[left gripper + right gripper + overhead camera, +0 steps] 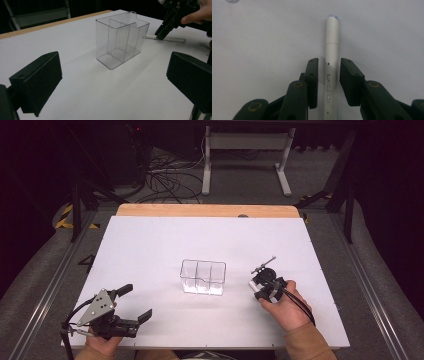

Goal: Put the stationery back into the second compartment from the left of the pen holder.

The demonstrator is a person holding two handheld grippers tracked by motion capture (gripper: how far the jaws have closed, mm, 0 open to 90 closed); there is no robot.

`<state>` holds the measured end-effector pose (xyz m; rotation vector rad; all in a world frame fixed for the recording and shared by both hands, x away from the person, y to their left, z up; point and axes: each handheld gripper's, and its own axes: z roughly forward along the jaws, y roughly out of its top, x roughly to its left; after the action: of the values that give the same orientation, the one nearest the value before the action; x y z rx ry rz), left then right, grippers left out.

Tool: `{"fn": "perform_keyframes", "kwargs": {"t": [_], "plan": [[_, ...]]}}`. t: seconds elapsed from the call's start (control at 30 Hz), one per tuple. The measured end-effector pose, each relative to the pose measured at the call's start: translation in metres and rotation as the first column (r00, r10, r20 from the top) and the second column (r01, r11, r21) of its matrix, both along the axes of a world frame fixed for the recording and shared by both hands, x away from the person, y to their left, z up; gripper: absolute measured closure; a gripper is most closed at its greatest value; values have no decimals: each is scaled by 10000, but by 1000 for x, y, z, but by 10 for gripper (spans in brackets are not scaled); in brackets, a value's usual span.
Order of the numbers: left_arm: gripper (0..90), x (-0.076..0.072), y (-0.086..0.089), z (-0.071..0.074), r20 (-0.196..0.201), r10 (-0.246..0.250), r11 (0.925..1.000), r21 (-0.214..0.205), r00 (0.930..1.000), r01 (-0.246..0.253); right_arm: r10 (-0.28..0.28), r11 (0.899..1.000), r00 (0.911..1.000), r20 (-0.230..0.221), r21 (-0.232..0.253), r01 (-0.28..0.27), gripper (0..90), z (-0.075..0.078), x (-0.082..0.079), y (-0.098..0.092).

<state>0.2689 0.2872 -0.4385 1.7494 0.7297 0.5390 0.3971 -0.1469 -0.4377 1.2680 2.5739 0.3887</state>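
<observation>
White pen (pixel 331 62) lying flat on the white bench (pixel 150 245), at about 4 o'clock on the bench in the high view, just right of the clear box (pixel 203 277). Right tool (pixel 329 82) is down over it, jaws either side of the barrel with the pen running straight up between them toward 12 in the right gripper view. There's a thin gap on both sides, so the pads are close but not pressing yet, pen isn't actually gripped. From the left gripper view you can see that tool's tips (pixel 161 33) touching down by the pen (pixel 172 39) at around 2 o'clock, a hand (pixel 200 13) wrapped round it

Box is see-through plastic with dividers, standing upright mid-bench, nothing in it

Left tool (pixel 131 302) sits at 7 o'clock on the bench, jaws spread wide, holding nothing, aimed at the box (pixel 120 40)
</observation>
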Motion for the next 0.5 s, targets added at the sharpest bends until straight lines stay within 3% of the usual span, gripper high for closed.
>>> {"fn": "perform_keyframes", "kwargs": {"t": [0.2, 0.5], "plan": [[9, 0, 0, 0, -15, 12, 10000, -14, 10000, -12, -241, 9995, 9997, -32, -198, 240, 782, -1, 1, 1], [9, 0, 0, 0, 31, 5, 10000, -50, 10000, -5, -377, 9991, 9993, -31, -198, 376, 792, -2, 1, 1]]}}
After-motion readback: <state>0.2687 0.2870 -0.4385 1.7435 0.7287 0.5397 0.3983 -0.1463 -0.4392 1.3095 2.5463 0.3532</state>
